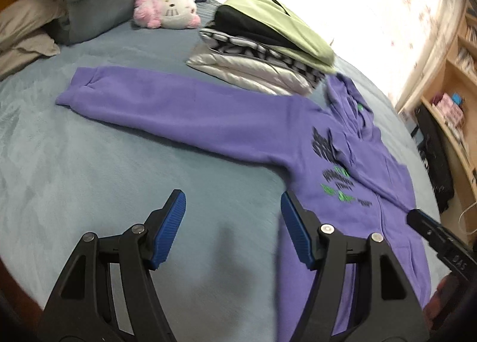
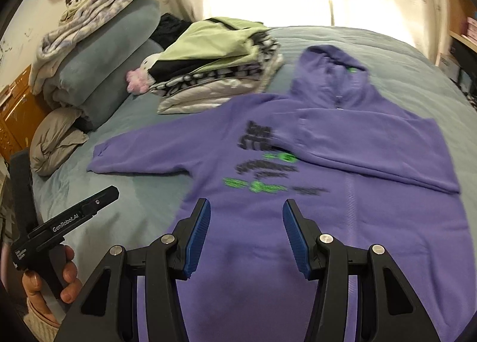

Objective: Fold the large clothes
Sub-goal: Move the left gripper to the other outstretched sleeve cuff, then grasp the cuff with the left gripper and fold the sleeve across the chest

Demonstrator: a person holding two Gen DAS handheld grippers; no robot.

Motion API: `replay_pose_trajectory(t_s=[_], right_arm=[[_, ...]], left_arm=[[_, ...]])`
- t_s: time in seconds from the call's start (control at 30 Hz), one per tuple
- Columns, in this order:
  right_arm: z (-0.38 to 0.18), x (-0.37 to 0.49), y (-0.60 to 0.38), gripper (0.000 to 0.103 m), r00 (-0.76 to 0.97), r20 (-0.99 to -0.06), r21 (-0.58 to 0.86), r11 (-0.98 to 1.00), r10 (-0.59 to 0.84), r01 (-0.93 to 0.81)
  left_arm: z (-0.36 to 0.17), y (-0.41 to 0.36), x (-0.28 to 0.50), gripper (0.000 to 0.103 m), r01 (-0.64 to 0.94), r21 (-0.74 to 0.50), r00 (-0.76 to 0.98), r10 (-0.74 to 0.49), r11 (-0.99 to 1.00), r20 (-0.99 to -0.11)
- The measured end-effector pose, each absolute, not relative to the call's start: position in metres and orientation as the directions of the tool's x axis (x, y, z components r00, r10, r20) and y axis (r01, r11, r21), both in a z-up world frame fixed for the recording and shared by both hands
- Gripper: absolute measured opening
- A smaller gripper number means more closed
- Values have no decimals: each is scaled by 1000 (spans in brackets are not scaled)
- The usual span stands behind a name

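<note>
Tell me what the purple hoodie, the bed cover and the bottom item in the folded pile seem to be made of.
Purple hoodie: thick matte knit, likely cotton fleece; soft rounded folds, ribbed cuff, printed lettering.
Bed cover: grey-blue plush, perhaps velvety fleece; its nap shows lighter and darker patches.
Bottom item of the folded pile: pale silvery fabric with a sheen, possibly satin or nylon; the blur leaves it open.

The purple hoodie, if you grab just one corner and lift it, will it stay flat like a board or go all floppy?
Probably floppy: the purple hoodie lies limp on the bed, one sleeve already folded across its chest. It looks thick and fleecy, so likely heavy for the open right gripper. The free sleeve would probably dangle.
</note>
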State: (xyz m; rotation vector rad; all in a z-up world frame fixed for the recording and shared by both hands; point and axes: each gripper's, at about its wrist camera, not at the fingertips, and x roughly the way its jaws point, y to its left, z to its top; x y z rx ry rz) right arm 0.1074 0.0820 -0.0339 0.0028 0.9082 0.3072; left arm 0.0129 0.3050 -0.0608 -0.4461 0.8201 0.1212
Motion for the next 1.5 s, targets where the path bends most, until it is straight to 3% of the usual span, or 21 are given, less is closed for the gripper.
replay_pose_trajectory(t_s=[0.37,0.73,0.8,0.83,0.87,0.97,1.13,1.3,1.5], right_arm=[[-84,204,207,51,544,-775,133,924,323,-358],[-127,250,244,51,472,-808,192,915,353,-355],[-130,246,235,51,469,-808,208,918,355,-337],[-130,246,229,51,472,-807,212,920,355,-330],[-129,244,224,51,476,-806,213,922,353,-324],[-122,239,200,51,493,-799,219,930,344,-294],[-94,225,150,51,547,-766,241,940,338,-242],[-58,200,83,51,617,-712,285,941,336,-184],[-20,159,-17,51,704,-650,307,946,288,-104]], left_arm=[[-115,436,62,64,-358,-569,693,-198,740,-693],[-157,540,90,64,-481,-665,738,-145,572,-659],[-157,544,96,57,-505,-642,731,-110,577,-673],[-155,543,99,37,-525,-611,719,-74,592,-691],[-152,544,102,11,-541,-580,706,-45,609,-706],[-134,533,102,6,-539,-549,717,7,639,-697],[-43,474,100,5,-434,-478,790,68,764,-609],[60,362,108,5,-247,-359,848,21,900,-530],[113,222,133,5,-44,-288,850,-115,957,-514]])
